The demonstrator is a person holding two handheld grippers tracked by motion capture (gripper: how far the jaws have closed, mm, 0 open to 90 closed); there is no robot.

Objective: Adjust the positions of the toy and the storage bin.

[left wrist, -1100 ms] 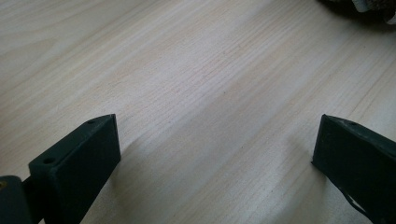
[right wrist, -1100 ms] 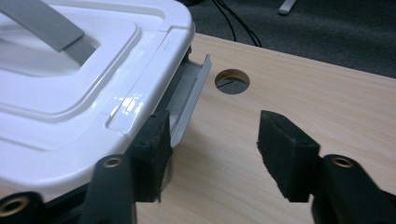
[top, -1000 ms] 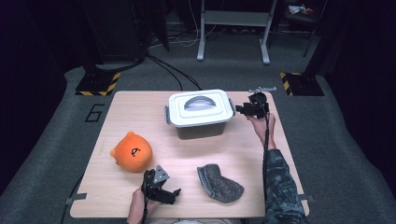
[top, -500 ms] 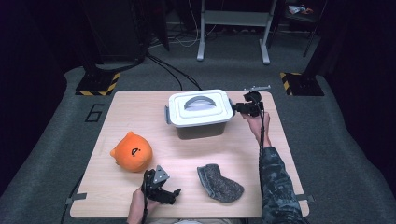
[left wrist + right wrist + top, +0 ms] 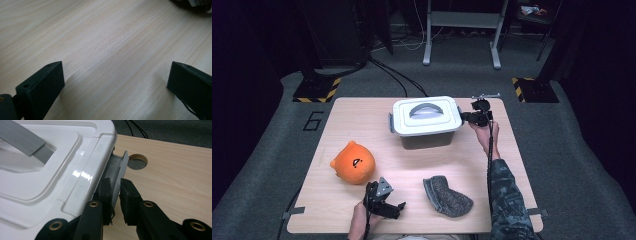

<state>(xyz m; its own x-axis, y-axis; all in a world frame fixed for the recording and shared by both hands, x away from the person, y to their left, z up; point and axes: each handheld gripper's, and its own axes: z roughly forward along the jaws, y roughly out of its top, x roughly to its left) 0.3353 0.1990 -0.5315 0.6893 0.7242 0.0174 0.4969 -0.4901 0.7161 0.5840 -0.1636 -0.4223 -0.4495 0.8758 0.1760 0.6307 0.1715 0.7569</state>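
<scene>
Step in hand: I judge I am unlatching the white storage box (image 5: 427, 121); my right gripper (image 5: 115, 191) has its jaws closed on the grey side clip (image 5: 119, 168) at the box's right end.
Right jaws: they have just been closing and now pinch the clip flap between them, one pad on the lid side, the other on the table side.
Left jaws: my left gripper (image 5: 113, 80) stands wide apart with nothing between the pads, only bare wood of the table (image 5: 105, 37).
Where the box is: directly ahead of and beside the right jaws, its white lid (image 5: 50, 165) with the grey handle (image 5: 22, 138) running off past the lid-side pad.
Doing it well: I would swing the flap outward and up, away from the lid rim, keeping the pinch low on the flap (a grip too near the hinge gives little leverage, I think).
Risk: pulling sideways could drag the whole box; the left gripper is well apart from it and cannot brace it now.
Edges: beyond the right jaws sits a round cable hole (image 5: 136, 161) in the table, and the table's far edge lies just past it.
Open room: clear wood on the outer side of the right jaws; the orange plush (image 5: 353, 162) and grey sock (image 5: 446, 195) lie near the left gripper (image 5: 384, 200), well apart from the box.
</scene>
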